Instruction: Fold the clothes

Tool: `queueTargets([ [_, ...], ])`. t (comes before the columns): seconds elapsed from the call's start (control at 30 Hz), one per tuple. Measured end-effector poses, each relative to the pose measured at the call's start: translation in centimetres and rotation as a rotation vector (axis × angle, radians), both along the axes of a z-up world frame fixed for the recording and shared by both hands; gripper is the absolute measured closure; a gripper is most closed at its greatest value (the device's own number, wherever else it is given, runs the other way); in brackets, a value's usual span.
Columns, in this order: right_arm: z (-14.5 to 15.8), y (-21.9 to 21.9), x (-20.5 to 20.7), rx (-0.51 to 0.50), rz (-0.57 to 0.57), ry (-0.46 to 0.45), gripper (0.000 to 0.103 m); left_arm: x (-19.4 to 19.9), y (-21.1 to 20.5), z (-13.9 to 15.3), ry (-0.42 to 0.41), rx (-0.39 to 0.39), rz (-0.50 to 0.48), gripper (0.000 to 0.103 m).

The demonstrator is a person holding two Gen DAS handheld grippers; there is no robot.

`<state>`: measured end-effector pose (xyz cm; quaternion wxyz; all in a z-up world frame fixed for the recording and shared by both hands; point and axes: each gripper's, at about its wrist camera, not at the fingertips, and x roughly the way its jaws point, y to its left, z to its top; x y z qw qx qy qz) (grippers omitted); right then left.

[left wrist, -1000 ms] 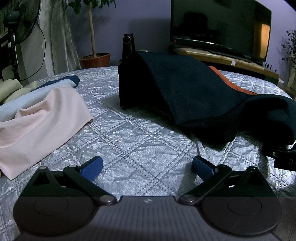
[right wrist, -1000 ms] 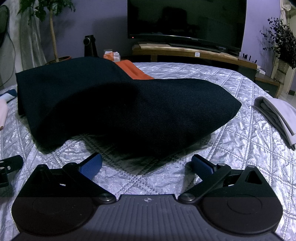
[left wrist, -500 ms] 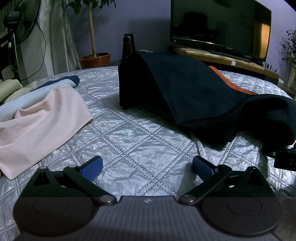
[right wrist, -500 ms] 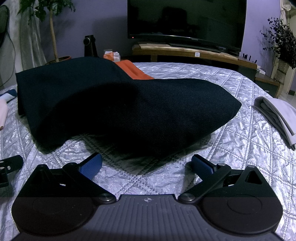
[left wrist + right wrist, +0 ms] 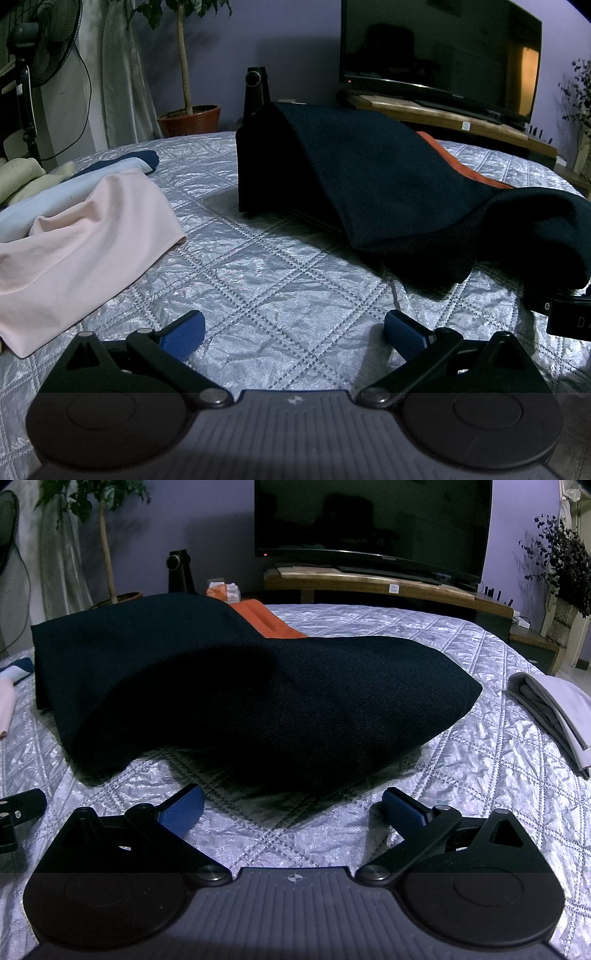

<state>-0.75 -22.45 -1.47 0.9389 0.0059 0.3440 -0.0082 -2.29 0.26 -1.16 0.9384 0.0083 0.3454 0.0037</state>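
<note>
Navy garment is lying unfolded at twelve o'clock on the bed (folding seemingly unstarted); left tool and right tool are gaping wide, empty.

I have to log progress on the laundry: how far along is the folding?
Done: a folded grey-white garment lies at the right. In hand: nothing; left gripper and right gripper are open over the silver quilted bedspread. Left: the dark navy garment and the pale pink garment.

Free room: bare quilt at 12 o'clock.
In the way: dark cloth ahead; pink cloth at 10 o'clock.
</note>
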Motion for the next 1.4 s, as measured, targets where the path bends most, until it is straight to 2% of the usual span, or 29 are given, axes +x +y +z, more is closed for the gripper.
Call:
queueTargets([
  [0.3,0.0,0.0,0.0,0.000,0.000,0.000,0.000,0.0,-0.3,0.1,0.014,-0.001,0.000,0.001],
  [0.33,0.0,0.0,0.0,0.000,0.000,0.000,0.000,0.1,-0.2,0.5,0.046,-0.003,-0.022,0.001],
  [0.5,0.0,0.0,0.0,0.000,0.000,0.000,0.000,0.9,0.4,1.8,0.182,-0.049,0.045,0.004],
  [0.6,0.0,0.0,0.0,0.000,0.000,0.000,0.000,1.6,-1.1,3.5,0.340,-0.058,-0.025,0.007],
  [0.67,0.0,-0.1,0.0,0.000,0.000,0.000,0.000,0.9,-2.1,5.6,0.416,-0.072,-0.074,0.007],
  [0.73,0.0,-0.1,0.0,0.000,0.000,0.000,0.000,-0.9,-2.9,8.3,0.383,-0.057,-0.115,0.017],
  [0.77,0.0,-0.1,0.0,0.000,0.001,0.000,0.000,-2.4,-3.4,10.3,0.333,-0.023,-0.119,0.015],
  [0.83,0.0,-0.1,0.0,0.000,0.001,0.000,0.000,-4.8,-3.8,13.1,0.275,0.054,-0.095,0.006],
  [0.9,0.1,-0.1,0.0,0.000,0.001,0.000,0.000,-7.2,-4.1,16.0,0.223,0.122,-0.086,0.005],
  [0.97,0.1,-0.1,0.0,0.000,0.001,0.000,0.000,-8.7,-3.9,18.1,0.215,0.094,-0.101,0.011],
  [1.0,0.1,-0.1,0.0,0.000,0.001,0.000,0.000,-9.5,-3.5,18.9,0.223,0.061,-0.096,0.018],
  [1.03,0.1,-0.1,0.0,0.000,0.001,0.000,0.000,-9.9,-3.1,19.3,0.253,0.027,-0.083,0.028],
  [1.1,0.1,-0.1,0.0,0.000,0.001,0.000,0.000,-10.9,-2.3,20.1,0.313,-0.040,-0.057,0.038],
  [1.17,0.1,0.0,0.0,0.000,0.001,0.000,0.000,-12.0,-2.0,21.0,0.334,-0.034,-0.020,0.038],
  [1.27,0.1,0.0,0.0,0.000,0.001,0.000,0.000,-14.4,-2.1,22.9,0.292,0.015,-0.008,0.038],
  [1.4,0.1,0.0,0.0,0.000,0.001,0.000,0.000,-16.8,-2.4,25.5,0.248,0.043,-0.022,0.029],
])
